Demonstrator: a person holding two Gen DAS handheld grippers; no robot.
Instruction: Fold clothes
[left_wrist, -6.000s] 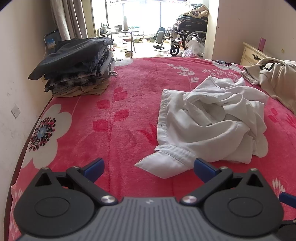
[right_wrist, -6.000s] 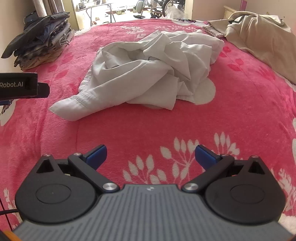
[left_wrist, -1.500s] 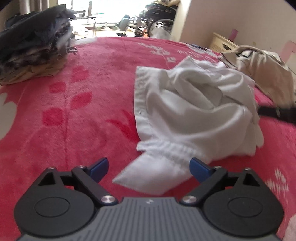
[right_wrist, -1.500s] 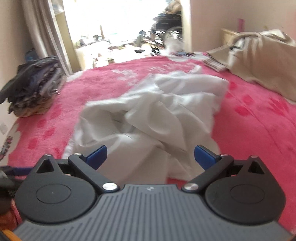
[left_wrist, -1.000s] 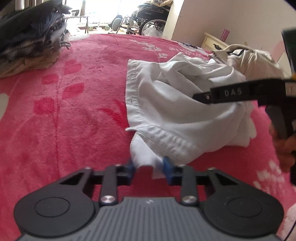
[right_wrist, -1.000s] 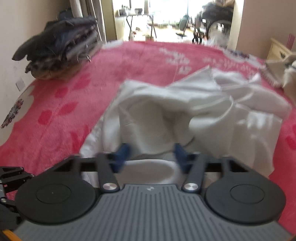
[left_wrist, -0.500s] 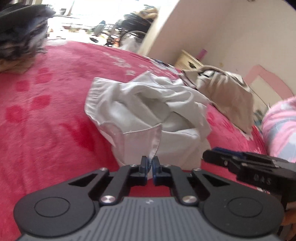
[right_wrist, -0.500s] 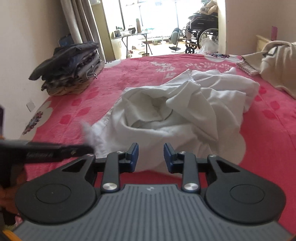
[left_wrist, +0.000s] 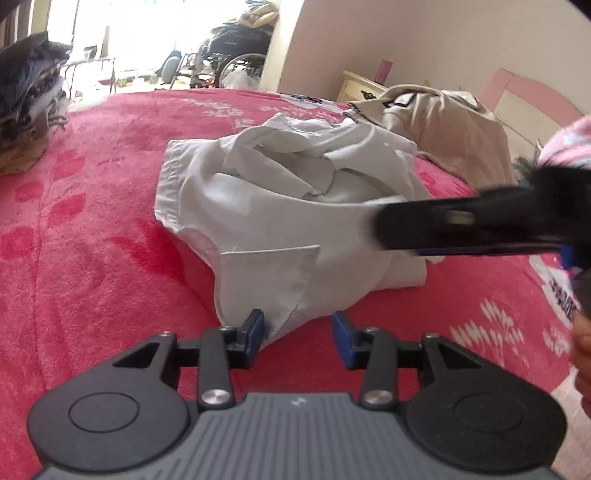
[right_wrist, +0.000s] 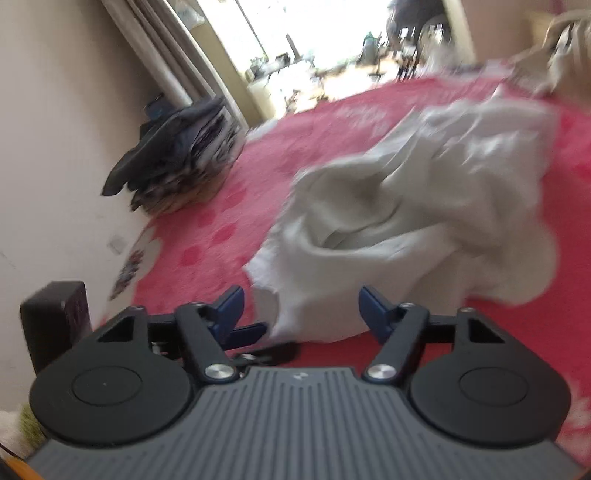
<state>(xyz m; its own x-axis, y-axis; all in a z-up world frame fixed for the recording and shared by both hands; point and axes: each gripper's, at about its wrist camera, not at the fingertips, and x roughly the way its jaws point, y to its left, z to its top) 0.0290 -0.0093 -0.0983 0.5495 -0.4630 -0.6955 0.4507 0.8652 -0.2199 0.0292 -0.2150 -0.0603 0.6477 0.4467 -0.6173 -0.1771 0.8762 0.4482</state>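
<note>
A crumpled white shirt (left_wrist: 280, 206) lies on the red flowered blanket (left_wrist: 92, 266). My left gripper (left_wrist: 297, 330) sits at the shirt's near edge with its jaws opening. A fold of the hem lies between them against the left pad, and the pads do not press it. My right gripper (right_wrist: 302, 308) hovers over the shirt's (right_wrist: 406, 206) near corner, jaws opening, with cloth lying below and between them but not pinched. In the left wrist view the right gripper (left_wrist: 461, 225) shows as a blurred black bar across the shirt's right side.
A stack of folded dark clothes (right_wrist: 181, 162) sits by the wall at the blanket's far left corner. A beige garment (left_wrist: 443, 122) lies behind the shirt on the right, near a cream nightstand (left_wrist: 360, 86). A pink pillow (left_wrist: 565, 144) is at the right.
My left gripper was shut on the shirt's hem half a second ago and has since parted and let it go. The right jaws have widened, and that view has rolled and blurred.
</note>
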